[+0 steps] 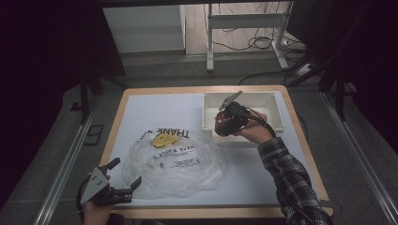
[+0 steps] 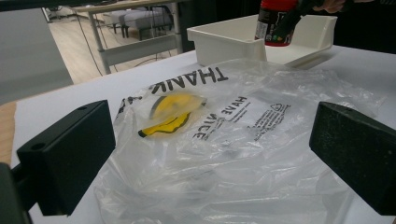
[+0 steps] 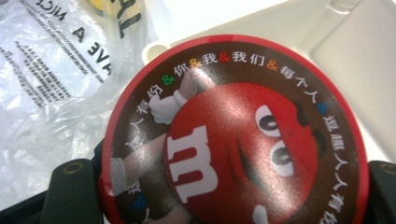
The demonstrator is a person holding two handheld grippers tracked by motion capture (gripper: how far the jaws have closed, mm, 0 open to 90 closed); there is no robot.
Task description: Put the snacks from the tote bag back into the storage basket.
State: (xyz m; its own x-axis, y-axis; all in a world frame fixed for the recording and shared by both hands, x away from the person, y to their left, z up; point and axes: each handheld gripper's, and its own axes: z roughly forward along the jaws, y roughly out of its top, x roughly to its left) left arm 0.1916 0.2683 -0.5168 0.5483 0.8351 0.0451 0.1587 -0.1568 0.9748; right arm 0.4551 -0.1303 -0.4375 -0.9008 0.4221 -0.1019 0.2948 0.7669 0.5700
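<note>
A red M&M's canister (image 1: pixel 219 125) hangs over the near left corner of the white bin (image 1: pixel 277 104), with my right gripper (image 1: pixel 225 121) shut on it. In the right gripper view its round red lid (image 3: pixel 238 135) sits between the two jaws of that gripper (image 3: pixel 229 196), with the bin's floor (image 3: pixel 355 60) behind. A clear plastic "THANK YOU" bag (image 1: pixel 178 164) lies crumpled on the white mat, a yellow item (image 1: pixel 164 139) inside it. My left gripper (image 1: pixel 126 171) rests open at the bag's near left edge. Seen from it (image 2: pixel 210 158), the bag (image 2: pixel 243 140), the yellow item (image 2: pixel 170 112) and the canister (image 2: pixel 273 23) lie ahead.
The white mat covers a wooden table (image 1: pixel 300 140) with bare mat to the right of the bag. The bin (image 2: pixel 229 39) stands at the far right. Beyond the table are a white desk frame (image 1: pixel 244 28) and cables on the floor.
</note>
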